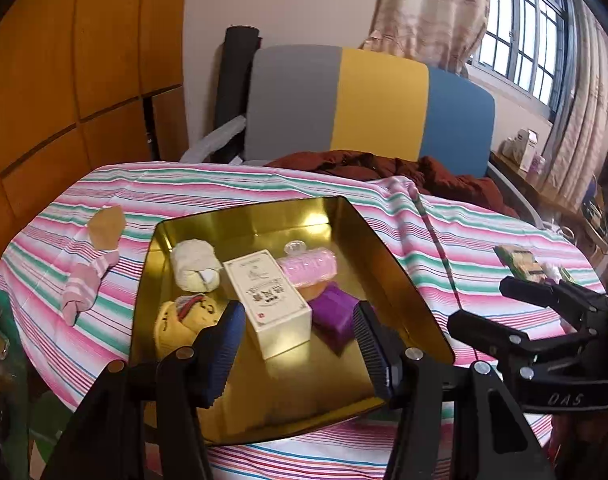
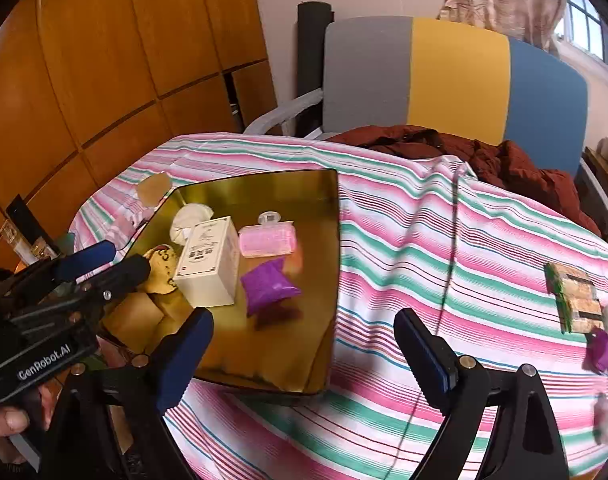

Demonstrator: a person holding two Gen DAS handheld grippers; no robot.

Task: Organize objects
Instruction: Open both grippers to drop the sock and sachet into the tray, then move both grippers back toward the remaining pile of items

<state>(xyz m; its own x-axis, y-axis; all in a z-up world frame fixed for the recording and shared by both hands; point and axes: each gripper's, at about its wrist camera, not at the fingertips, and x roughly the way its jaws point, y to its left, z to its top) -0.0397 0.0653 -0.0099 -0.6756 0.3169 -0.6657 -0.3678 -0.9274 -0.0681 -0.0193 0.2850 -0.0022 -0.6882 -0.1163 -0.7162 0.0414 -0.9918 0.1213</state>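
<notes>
Striped tablecloth (image 2: 384,240) bears a shiny gold tray (image 2: 264,344) holding a crumpled purple packet (image 2: 268,286); both grippers' fingers spread, empty.

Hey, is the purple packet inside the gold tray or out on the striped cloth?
Inside. The purple packet lies on the gold tray's floor, within its rim, beside the cream box.

Bright daylight comes in from the window (image 1: 520,28) at upper right; the gold tray (image 1: 240,224) throws glare and mirror reflections off its floor and far wall. Strong fisheye bending and black corners in both views. Items at the cloth's (image 2: 424,240) right edge are motion-smeared; the purple packet (image 2: 268,286) is soft.
</notes>
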